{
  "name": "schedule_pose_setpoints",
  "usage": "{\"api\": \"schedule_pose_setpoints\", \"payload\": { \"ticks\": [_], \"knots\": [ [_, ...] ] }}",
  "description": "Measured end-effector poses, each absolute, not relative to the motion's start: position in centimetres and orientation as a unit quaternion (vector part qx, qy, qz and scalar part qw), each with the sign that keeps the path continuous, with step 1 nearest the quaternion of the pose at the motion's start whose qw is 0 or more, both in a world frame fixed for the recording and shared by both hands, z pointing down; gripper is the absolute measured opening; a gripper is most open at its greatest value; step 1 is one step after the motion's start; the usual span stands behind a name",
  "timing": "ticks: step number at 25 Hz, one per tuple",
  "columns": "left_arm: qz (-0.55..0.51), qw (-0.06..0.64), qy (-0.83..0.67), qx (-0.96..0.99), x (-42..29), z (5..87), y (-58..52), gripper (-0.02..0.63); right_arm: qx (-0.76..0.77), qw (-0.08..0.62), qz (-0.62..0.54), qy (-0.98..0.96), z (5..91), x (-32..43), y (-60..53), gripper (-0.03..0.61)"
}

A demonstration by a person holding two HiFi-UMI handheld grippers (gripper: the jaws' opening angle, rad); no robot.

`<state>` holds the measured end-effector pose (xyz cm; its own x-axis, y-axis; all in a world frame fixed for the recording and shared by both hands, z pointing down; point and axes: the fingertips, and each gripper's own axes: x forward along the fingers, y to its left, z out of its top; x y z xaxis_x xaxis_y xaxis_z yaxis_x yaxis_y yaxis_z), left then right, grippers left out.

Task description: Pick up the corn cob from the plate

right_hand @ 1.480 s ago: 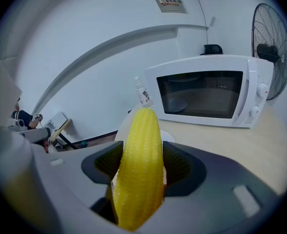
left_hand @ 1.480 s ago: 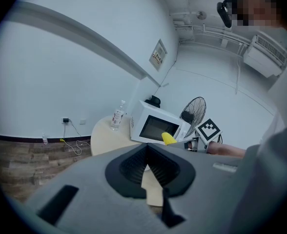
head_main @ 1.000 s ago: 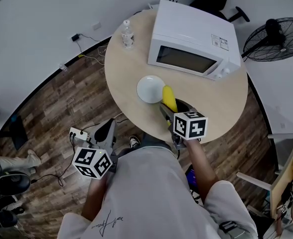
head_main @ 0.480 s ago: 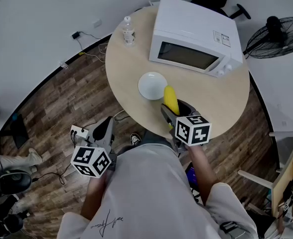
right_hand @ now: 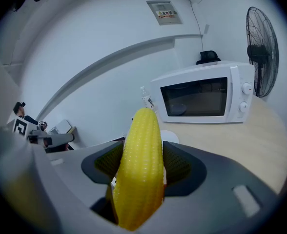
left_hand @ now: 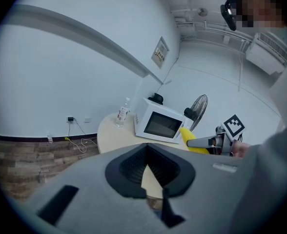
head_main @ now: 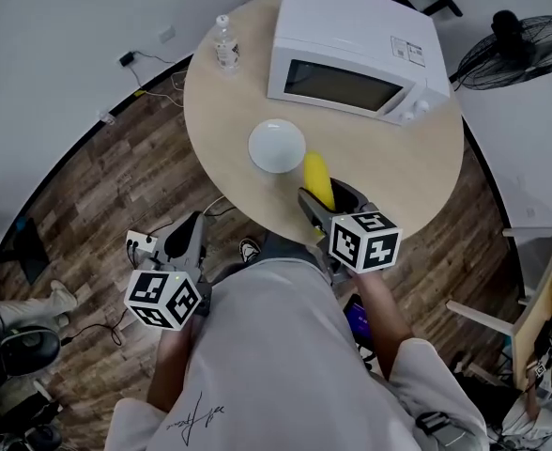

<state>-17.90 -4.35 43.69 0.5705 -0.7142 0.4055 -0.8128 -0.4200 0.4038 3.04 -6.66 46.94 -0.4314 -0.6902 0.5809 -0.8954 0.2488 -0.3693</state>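
Head view, corn: a yellow corn cob (head_main: 317, 177) is off the plate, pinched lengthwise in the right gripper (head_main: 325, 195). It sits over the table, just beside the plate's lower right rim.
Right gripper view, grip: both dark ribbed jaws press on the cob's sides. Its tapered tip points up and away, and its thick end sits low between them.
Plate: a small round white plate (head_main: 276, 146) lies flat on the table with nothing on it.
Table: a round pale wooden table (head_main: 222, 111) with the right gripper reaching in over its near edge.
Microwave: a white microwave oven (head_main: 351, 50) with its dark door shut stands at the far side, well apart from the plate.
Bottle: a clear plastic water bottle (head_main: 224, 43) stands upright near the far left edge.
Fan: a black pedestal fan (head_main: 529, 45) stands beyond the table on the right.
Left gripper (head_main: 192, 231): held off the table over the dark wood plank floor (head_main: 98, 177). Its jaws are pressed together with nothing between them.
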Motion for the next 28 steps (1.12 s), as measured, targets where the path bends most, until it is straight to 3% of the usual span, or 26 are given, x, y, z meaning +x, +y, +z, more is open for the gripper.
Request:
{"api": "schedule_pose_setpoints", "payload": {
  "ticks": [28],
  "knots": [
    [0.095, 0.302, -0.434, 0.843, -15.9, 44.8, -4.4, -0.008, 0.508, 0.127, 0.344, -0.780, 46.4, 5.4, -5.6, 0.268]
  ]
}}
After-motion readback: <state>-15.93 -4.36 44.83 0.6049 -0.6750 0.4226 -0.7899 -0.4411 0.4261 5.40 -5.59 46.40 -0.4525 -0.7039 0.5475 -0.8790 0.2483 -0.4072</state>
